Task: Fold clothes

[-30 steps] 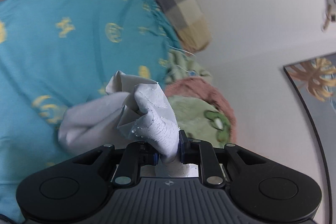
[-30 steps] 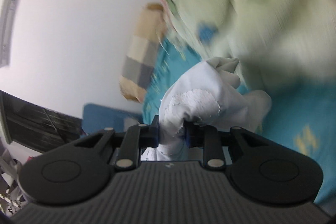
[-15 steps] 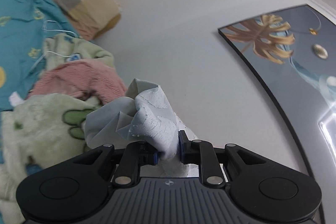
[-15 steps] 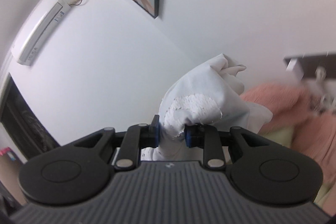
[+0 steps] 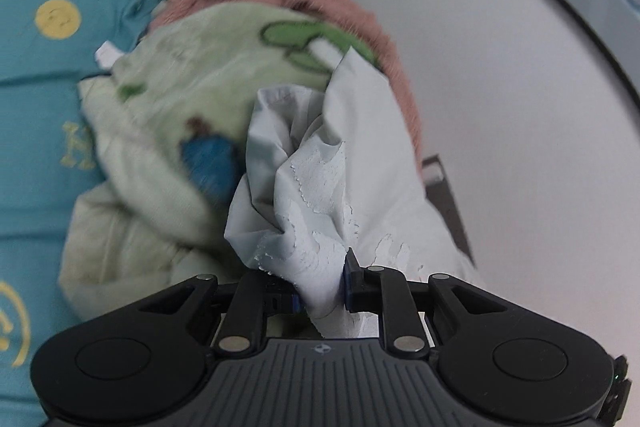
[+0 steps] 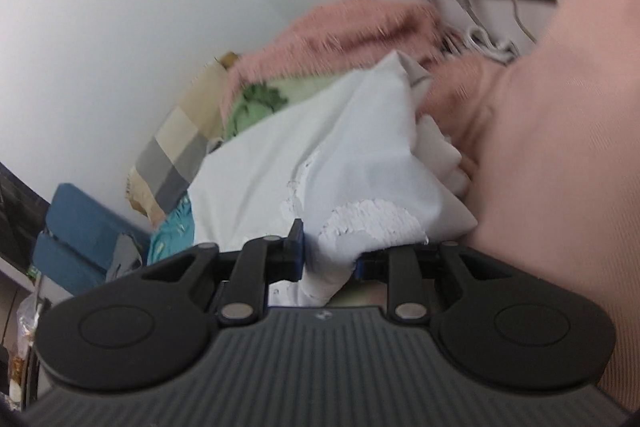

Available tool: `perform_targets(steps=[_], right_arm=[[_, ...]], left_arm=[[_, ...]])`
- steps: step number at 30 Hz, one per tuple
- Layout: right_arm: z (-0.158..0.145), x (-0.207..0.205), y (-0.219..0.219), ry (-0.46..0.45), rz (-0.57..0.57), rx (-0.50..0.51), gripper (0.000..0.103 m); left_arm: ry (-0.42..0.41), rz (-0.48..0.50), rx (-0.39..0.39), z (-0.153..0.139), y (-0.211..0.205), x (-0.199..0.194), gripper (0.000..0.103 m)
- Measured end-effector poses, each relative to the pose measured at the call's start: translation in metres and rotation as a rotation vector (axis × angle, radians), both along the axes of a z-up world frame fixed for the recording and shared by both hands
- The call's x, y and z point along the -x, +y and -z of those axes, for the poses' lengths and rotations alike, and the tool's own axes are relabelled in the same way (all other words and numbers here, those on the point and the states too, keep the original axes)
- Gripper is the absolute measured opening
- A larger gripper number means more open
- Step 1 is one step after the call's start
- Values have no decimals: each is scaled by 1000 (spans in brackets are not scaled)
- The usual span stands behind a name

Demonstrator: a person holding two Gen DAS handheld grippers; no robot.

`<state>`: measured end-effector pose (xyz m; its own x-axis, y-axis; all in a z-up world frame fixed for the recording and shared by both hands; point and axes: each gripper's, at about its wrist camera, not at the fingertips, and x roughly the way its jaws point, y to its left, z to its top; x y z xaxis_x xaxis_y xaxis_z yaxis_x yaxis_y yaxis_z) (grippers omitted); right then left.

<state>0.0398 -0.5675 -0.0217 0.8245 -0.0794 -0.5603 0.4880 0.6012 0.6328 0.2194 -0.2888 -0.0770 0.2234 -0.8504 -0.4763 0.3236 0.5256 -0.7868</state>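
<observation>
Against white wall [image 5: 500, 67], teal patterned bedspread [image 5: 36, 99], blankets.

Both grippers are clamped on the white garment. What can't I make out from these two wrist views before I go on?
- White garment: its type and full outline; bunched, lower part hidden behind the left gripper.
- Right wrist view: pink fabric fills the right side, blurred, hiding what lies behind.
- Whether the cloth hangs free or rests on the blanket: cannot tell.
- Right gripper: the pinched edge is crumpled.
</observation>
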Motion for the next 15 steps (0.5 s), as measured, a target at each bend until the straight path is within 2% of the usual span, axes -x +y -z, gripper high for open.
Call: perform_targets(steps=[2, 5, 7, 8, 9, 10, 11, 13, 15], right_arm=[[4, 2, 5, 6, -10, 20, 26], [1, 0, 6, 7, -8, 36, 27], [-7, 2, 6, 19, -7, 35, 30], [-11, 4, 6, 26, -5, 38, 32], [-17, 10, 9, 25, -5, 51, 36], [-25, 18, 14, 17, -6, 71, 45], [-33, 25, 19, 8, -7, 90, 50], [-49, 41, 29, -8, -9, 130, 70], [-65, 57, 39, -25, -12, 169, 82]], left_arm=[[-42, 10, -38, -2, 1, 5, 22], [-97, 10, -119, -18, -7, 8, 30], [-155, 13, -197, -37, -13, 13, 57], [-179, 10, -225, -44, -12, 17, 66], [-202, 6, -252, -52, -10, 21, 83], [-237, 15, -274, -63, -9, 27, 89], [-273, 25, -295, -74, -7, 33, 90], [-359, 48, -346, -98, -3, 48, 99], [-442, 45, -371, -125, 5, 68, 102]])
